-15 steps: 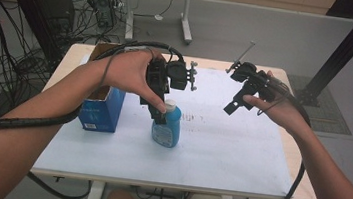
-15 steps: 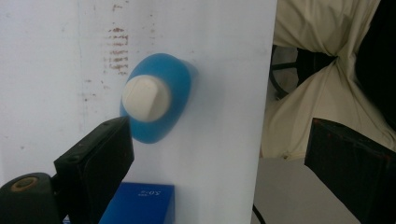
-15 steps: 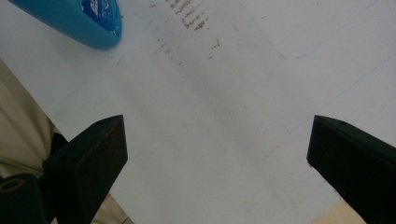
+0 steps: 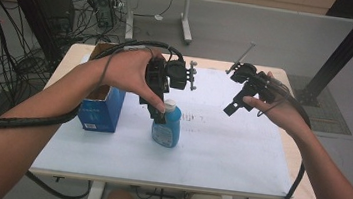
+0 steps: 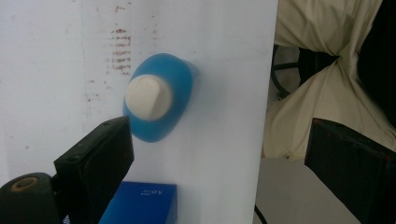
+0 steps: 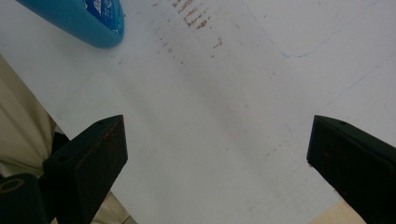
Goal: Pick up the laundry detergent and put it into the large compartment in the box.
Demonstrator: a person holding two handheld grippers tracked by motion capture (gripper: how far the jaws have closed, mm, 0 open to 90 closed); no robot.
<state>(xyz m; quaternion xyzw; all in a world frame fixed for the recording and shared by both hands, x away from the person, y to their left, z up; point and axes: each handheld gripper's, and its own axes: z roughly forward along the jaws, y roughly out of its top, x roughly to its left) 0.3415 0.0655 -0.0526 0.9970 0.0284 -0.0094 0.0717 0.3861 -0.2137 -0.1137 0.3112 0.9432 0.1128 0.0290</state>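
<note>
- The left gripper (image 4: 159,108) hangs just above the blue bottle (image 4: 166,128), which stands upright on the white desk (image 4: 219,149) beside a blue carton (image 4: 103,109).
- Its fingers (image 5: 95,161) are spread, gripping nothing, and seemingly need to drop around the smooth white cap (image 5: 148,97).
- The right gripper (image 4: 237,104) waits well apart, fingers spread too.

High view: fixed above the person's side, facing forward and down over the whole bench (image 4: 238,162), from some way off.
Left gripper view: rides the left gripper (image 4: 156,105), looking steeply down, close above the blue bottle (image 5: 156,102) and blue box (image 5: 140,203).
Right gripper view: rides the right gripper (image 4: 231,107), tilted down at the bench sheet, close.
Shared: all three take in the bottle and white bench surface.
</note>
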